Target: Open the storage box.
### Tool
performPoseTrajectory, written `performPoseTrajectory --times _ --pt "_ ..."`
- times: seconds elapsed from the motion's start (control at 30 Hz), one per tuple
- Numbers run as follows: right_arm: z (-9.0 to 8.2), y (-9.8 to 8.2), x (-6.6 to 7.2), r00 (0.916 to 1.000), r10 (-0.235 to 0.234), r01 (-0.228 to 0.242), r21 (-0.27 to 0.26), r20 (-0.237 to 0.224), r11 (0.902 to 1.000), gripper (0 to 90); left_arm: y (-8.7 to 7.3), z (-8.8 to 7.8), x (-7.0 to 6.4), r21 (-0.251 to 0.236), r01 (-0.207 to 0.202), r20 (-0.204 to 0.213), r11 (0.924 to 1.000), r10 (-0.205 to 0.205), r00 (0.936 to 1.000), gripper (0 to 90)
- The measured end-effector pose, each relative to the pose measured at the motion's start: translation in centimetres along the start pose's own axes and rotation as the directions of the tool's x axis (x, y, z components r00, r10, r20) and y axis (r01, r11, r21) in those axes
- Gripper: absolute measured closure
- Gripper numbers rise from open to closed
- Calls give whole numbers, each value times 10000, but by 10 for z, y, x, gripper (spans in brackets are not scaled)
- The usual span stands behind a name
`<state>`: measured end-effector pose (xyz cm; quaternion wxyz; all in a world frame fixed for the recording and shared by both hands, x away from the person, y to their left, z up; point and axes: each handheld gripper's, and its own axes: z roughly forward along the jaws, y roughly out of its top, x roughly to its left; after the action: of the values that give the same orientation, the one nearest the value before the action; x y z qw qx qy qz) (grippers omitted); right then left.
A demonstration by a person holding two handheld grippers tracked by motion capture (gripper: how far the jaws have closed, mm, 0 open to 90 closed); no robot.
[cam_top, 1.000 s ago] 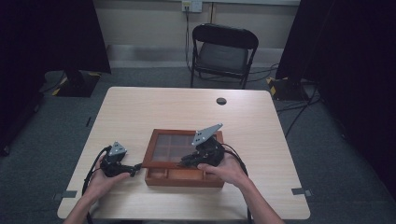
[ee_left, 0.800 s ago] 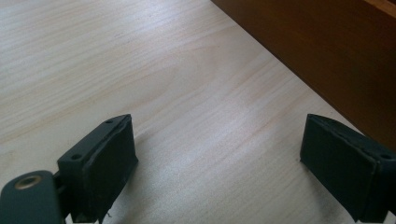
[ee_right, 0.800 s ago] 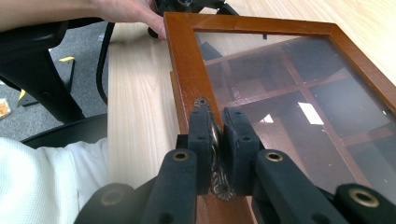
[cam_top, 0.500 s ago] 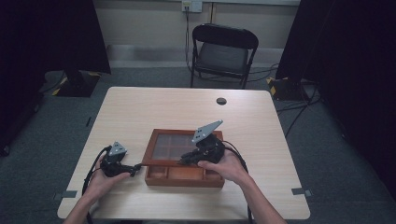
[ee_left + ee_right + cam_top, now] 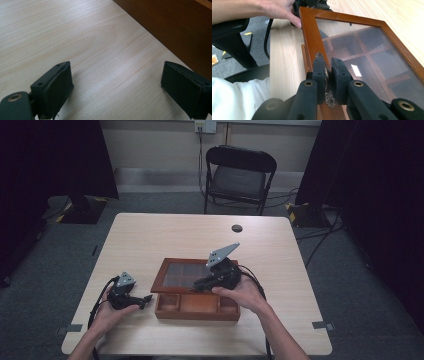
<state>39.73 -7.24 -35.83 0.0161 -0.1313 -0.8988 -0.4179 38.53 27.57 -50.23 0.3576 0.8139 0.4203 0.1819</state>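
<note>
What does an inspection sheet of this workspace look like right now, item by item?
Surface: pale wooden table, mostly bare.
Job's things: brown wooden compartment box; its glass-paned lid is raised at the front, with an ornate brass latch on its front edge.
Clutter: small dark round disc near the far edge.
Grippers: right claw shut on the latch; left claw open, resting on the table beside the box.
Cables: black cable trails from the left claw.
Surroundings: black folding chair, grey carpet, dark curtains.
</note>
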Motion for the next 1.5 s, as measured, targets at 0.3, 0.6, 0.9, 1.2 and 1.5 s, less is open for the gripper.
performPoseTrajectory --times 0.3,0.6,0.9,1.2,1.5 --pt "-3 5 -2 10000 -19 19 -44 -5 10000 824 0 0 0 -2 -6 -2 10000 6 10000 94" --pt "-8 11 -5 9999 -69 69 -97 89 9999 825 0 0 1 48 -89 -15 9999 89 10000 94" --pt "-12 17 -8 9998 -119 121 -142 142 9998 826 0 0 0 55 -42 10 10000 42 10000 94" --pt "-16 22 -12 9996 -205 208 -158 199 9997 828 0 0 0 59 -78 -7 10000 78 10000 94" --pt "-19 28 -15 9995 -169 173 -172 253 9997 829 0 0 0 61 -76 -7 10000 76 10000 94"
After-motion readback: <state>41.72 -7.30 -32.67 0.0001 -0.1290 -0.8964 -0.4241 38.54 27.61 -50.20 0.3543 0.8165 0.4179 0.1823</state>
